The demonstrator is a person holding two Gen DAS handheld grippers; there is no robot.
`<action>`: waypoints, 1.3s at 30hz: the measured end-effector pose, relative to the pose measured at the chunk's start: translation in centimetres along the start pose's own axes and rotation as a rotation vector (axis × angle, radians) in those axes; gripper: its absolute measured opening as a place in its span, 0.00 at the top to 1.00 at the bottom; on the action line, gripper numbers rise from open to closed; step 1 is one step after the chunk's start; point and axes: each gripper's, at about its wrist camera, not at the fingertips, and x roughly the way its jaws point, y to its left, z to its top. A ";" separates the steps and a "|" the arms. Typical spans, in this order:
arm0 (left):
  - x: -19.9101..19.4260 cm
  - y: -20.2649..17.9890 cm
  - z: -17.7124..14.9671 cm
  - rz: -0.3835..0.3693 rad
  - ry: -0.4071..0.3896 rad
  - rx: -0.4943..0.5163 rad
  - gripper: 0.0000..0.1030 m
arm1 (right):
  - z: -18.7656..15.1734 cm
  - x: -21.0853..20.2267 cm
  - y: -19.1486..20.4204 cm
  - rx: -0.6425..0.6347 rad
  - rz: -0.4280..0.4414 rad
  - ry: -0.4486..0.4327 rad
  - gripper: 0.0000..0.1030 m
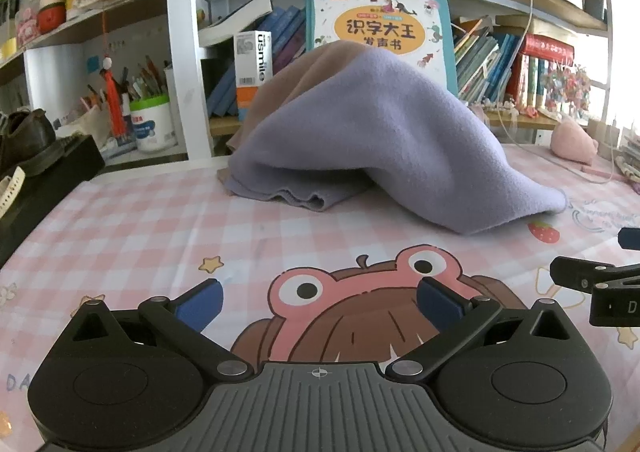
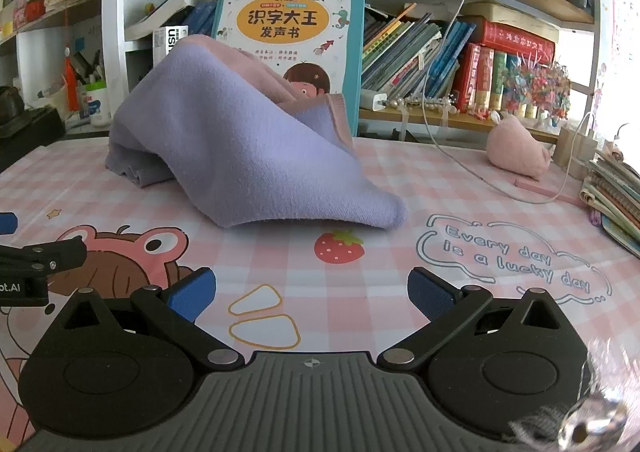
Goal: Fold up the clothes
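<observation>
- You are at the approach step: the lilac-and-pink fleece garment (image 1: 376, 140) sits in an unfolded heap on the pink checked desk mat (image 1: 132, 228), and neither tool touches it.
- Your left gripper (image 1: 318, 302) has its jaws spread wide, nothing between the blue pads (image 1: 200, 302); only the frog cartoon (image 1: 360, 292) on the mat shows in the gap.
- Your right gripper (image 2: 312, 292) is likewise spread wide and empty, hovering over the mat near the strawberry print (image 2: 339, 246).
- From the left wrist view, the garment lies at 12 o'clock, apart from the pads, its loose corner drooping toward 1 o'clock.
- From the right wrist view, it lies at 11 o'clock, its near corner reaching toward 12, just beyond the strawberry.
- The heap leans against the teal children's book (image 2: 290, 32) on the shelf behind.
- Next, I'd judge, you need to move both tools forward, pick out an edge or corner each, and spread the cloth flat before any fold.
</observation>
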 end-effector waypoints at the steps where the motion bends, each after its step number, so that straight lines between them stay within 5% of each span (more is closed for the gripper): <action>1: 0.0 0.0 0.0 -0.001 0.002 -0.001 0.00 | 0.0 0.0 0.0 0.000 0.000 0.000 0.00; 39: 0.3 0.2 -0.1 0.009 0.014 -0.005 0.00 | 0.1 0.1 -0.1 0.015 0.003 0.001 0.00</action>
